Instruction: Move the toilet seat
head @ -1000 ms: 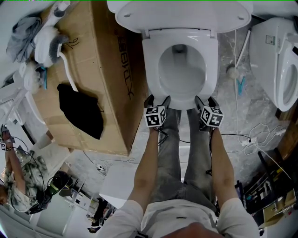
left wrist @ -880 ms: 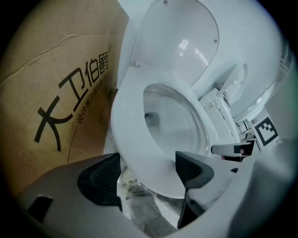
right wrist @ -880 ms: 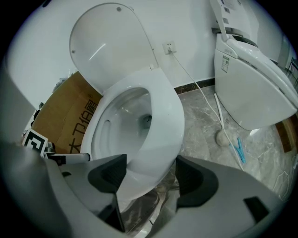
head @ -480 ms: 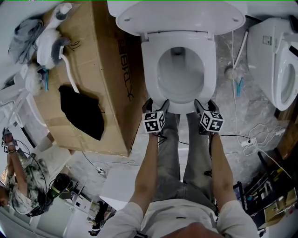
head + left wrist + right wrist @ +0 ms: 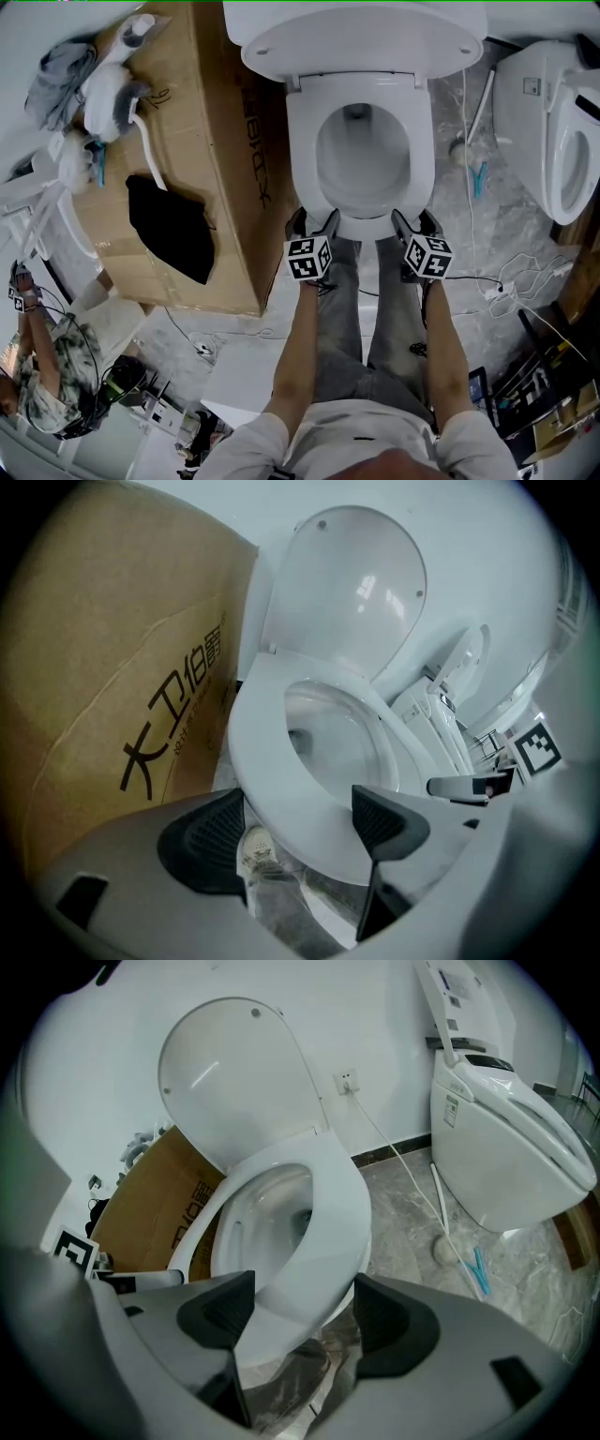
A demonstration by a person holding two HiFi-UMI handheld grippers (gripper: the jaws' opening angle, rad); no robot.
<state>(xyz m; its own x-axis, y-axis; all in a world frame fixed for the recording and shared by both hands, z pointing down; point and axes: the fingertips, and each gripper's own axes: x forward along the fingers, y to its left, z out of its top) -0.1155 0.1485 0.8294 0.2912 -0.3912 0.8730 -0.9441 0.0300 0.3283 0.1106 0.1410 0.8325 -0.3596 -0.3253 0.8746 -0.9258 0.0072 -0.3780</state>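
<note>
The white toilet seat lies down on the bowl, and the lid stands raised behind it. My left gripper is at the seat's front left edge and my right gripper at its front right edge. In the left gripper view the seat runs between the jaws of the open left gripper. In the right gripper view the seat likewise sits between the spread jaws of the right gripper. Neither pair of pads presses on the rim.
A large cardboard box stands tight against the toilet's left side, with a black cloth on it. A second toilet is at the right. Cables trail over the marble floor. The person's legs stand just before the bowl.
Both grippers have stayed at the seat's front edge, perhaps slightly further over the rim. The head view has shifted a little. The seat has not moved.
</note>
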